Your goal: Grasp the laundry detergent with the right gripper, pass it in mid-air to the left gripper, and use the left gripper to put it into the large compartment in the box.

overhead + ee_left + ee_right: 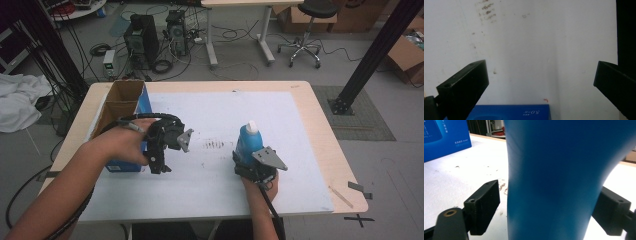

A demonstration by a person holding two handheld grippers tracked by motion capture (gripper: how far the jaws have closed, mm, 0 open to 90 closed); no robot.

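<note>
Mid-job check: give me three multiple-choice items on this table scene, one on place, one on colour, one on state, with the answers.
1. Where does the open cardboard box stand?
A. the table's left edge
B. the table's right edge
C. the middle

2. What colour is the bottle?
A. red
B. blue with a white cap
C. green

3. How does the left hand-held gripper stand?
A. shut on the bottle
B. shut on the box
C. open, with nothing between its jaws

Answers: 1 A, the high view shows it by the left edge. 2 B, blue body, white cap. 3 C, the left gripper view shows jaws wide apart over bare white sheet.
</note>
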